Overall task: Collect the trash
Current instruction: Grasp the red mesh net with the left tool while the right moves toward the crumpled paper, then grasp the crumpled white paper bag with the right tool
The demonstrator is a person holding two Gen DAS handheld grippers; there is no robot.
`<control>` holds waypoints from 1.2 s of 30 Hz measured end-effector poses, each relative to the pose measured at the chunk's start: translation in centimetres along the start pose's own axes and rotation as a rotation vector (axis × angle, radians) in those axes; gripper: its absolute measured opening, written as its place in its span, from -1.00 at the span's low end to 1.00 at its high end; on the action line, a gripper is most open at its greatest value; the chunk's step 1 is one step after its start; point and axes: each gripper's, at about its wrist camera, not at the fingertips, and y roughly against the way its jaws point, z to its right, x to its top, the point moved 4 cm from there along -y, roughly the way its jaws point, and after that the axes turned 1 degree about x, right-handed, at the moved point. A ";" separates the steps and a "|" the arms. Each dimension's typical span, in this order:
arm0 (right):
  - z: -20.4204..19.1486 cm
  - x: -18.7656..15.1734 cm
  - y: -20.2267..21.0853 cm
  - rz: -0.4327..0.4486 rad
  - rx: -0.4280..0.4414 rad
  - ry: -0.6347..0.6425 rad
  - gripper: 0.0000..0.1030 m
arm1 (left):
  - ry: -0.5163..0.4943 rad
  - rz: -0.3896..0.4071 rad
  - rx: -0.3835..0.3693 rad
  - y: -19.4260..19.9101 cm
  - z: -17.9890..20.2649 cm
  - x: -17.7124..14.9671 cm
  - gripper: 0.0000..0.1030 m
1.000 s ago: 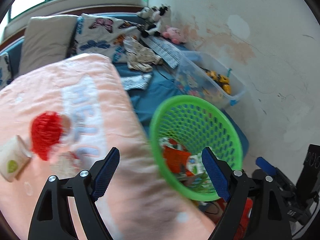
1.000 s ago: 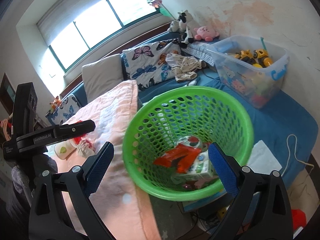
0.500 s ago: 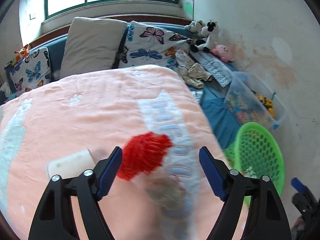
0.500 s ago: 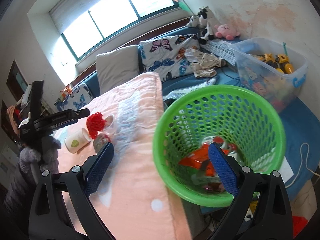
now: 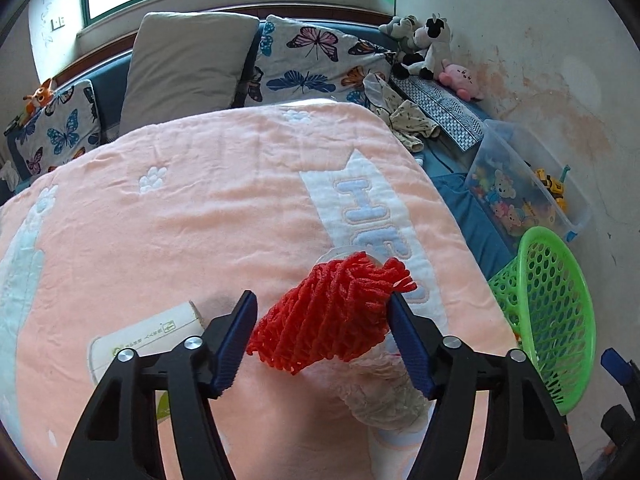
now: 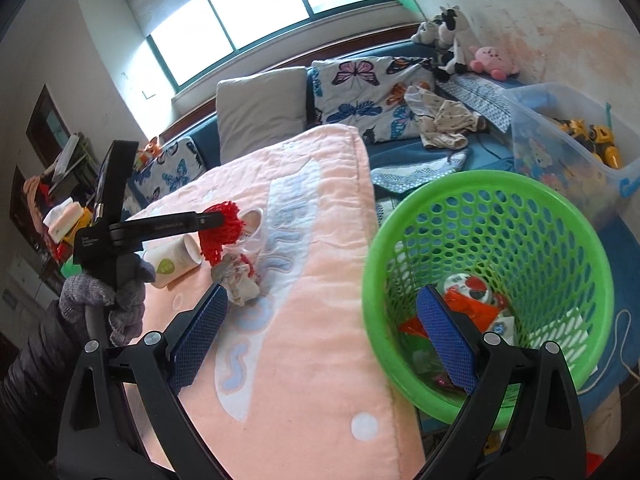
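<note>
A red foam net (image 5: 332, 312) lies on the pink blanket (image 5: 200, 208), between the open fingers of my left gripper (image 5: 322, 340); the pads stand on either side of it. It also shows in the right wrist view (image 6: 222, 228). A white paper cup (image 5: 148, 340) lies on its side just left of it, and a crumpled clear wrapper (image 5: 384, 388) lies to its right. The green basket (image 6: 492, 280) holds several pieces of trash. My right gripper (image 6: 320, 336) is open and empty beside the basket.
A clear plastic cup (image 6: 252, 228) lies behind the net. A clear toy bin (image 6: 568, 152) stands at the right by the wall. Pillows (image 5: 188, 64), clothes and plush toys (image 5: 424, 48) lie at the back.
My left gripper has moved left from the basket to the red net, which now sits between its fingers. The right wrist view has swung left, so the basket sits further right.
</note>
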 end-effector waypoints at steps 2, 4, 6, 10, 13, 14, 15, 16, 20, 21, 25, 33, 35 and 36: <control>-0.4 0.0 -0.4 -0.007 -0.001 0.013 0.84 | 0.009 -0.002 -0.017 -0.1 -0.1 -0.1 0.02; -0.6 0.1 -0.7 -0.012 0.000 0.020 0.84 | 0.011 0.001 -0.026 -0.1 -0.1 -0.1 -0.08; -0.8 0.2 -1.2 -0.019 0.001 0.025 0.84 | 0.010 0.004 -0.034 0.1 -0.1 -0.1 -0.22; -1.4 0.4 -2.0 -0.033 0.008 0.035 0.84 | 0.016 0.019 -0.053 1.2 -0.2 -0.2 -0.37; -2.3 0.4 -2.7 -0.046 0.015 0.064 0.84 | 0.023 0.042 -0.070 2.7 -0.4 -0.3 -0.39; -2.7 0.5 -3.0 -0.050 0.018 0.074 0.84 | 0.026 0.050 -0.075 3.2 -0.5 -0.3 -0.39; -3.2 0.6 -3.3 -0.055 0.024 0.088 0.84 | 0.031 0.062 -0.079 4.0 -0.7 -0.3 -0.39; -3.6 0.5 -3.7 -0.059 0.028 0.101 0.83 | 0.036 0.070 -0.083 4.5 -1.0 -0.3 -0.40; -5.3 0.6 -5.3 -0.080 0.048 0.139 0.83 | 0.059 0.094 -0.090 6.8 -2.3 -0.7 -0.41; -5.8 0.5 -5.8 -0.088 0.056 0.150 0.81 | 0.062 0.103 -0.089 7.4 -2.6 -0.8 -0.41; -7.4 0.2 -8.0 -0.112 0.064 0.195 0.78 | 0.074 0.124 -0.088 9.3 -3.8 -1.3 -0.41; -8.9 0.1 -12.1 -0.158 0.087 0.219 0.66 | 0.086 0.161 -0.115 12.5 -5.2 -2.2 -0.41; -9.2 0.0 -13.1 -0.170 0.088 0.224 0.64 | 0.085 0.169 -0.123 13.0 -5.3 -2.4 -0.41; -9.4 0.0 -13.6 -0.176 0.086 0.228 0.62 | 0.085 0.172 -0.126 13.3 -5.4 -2.5 -0.41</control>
